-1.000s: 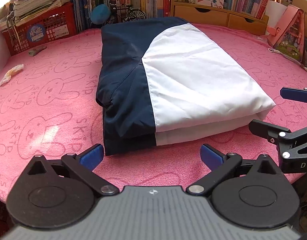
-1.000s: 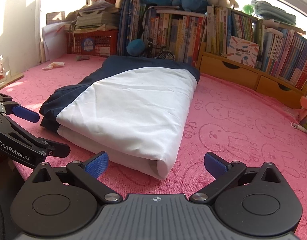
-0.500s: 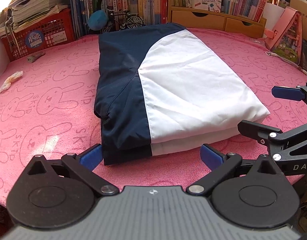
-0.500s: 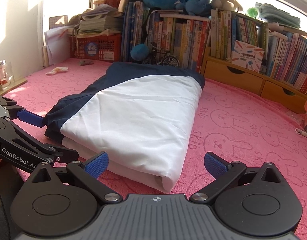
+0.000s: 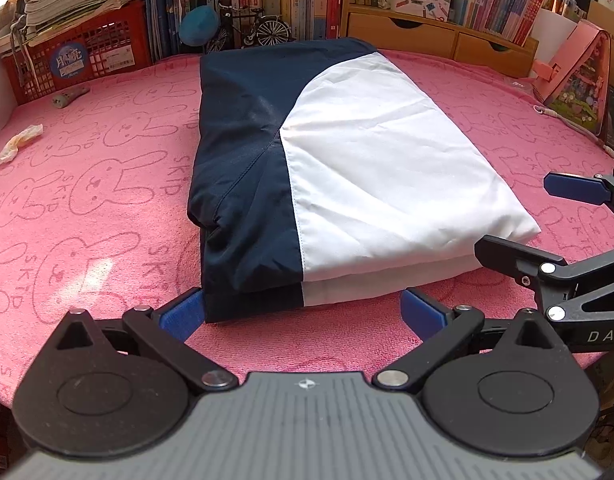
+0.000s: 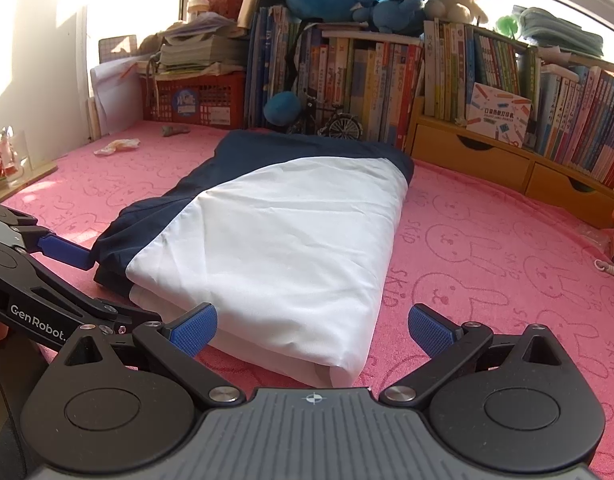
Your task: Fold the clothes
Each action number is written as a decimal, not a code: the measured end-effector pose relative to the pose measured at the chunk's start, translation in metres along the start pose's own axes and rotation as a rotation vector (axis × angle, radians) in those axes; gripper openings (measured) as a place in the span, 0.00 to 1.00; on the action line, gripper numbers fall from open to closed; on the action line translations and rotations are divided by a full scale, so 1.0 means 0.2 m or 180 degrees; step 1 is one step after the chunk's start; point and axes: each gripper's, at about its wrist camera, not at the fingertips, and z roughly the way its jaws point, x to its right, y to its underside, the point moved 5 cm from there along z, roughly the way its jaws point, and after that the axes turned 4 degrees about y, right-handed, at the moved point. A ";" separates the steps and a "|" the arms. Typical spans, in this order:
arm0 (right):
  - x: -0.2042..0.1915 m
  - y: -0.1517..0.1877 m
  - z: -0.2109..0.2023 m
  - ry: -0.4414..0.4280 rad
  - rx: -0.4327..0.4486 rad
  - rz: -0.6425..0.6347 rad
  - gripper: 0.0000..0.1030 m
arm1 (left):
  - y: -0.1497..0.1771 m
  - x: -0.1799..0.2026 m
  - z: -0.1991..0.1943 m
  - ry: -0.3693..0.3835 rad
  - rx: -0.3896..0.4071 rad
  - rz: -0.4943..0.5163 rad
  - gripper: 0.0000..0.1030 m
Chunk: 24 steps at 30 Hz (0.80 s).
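Left wrist view: folded jacket between wide left hand-held gripper fingers (underside hidden).

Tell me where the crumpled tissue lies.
The tissue lies far left on the pink cloth in the left wrist view, near the red crate.

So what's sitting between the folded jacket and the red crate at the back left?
Bare pink bunny-print cloth for most of the stretch from jacket to red crate; a small grey object lies just before the crate, seen in the left wrist view.
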 end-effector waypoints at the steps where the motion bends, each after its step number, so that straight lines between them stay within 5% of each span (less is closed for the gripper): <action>1: 0.00 0.00 0.00 0.0006 -0.0001 -0.0008 1.00 | 0.00 0.00 0.00 -0.0001 -0.0003 -0.0006 1.00; 24: -0.01 0.03 0.02 0.0007 -0.0036 0.0001 1.00 | -0.01 0.00 -0.01 -0.0046 0.0120 -0.0042 1.00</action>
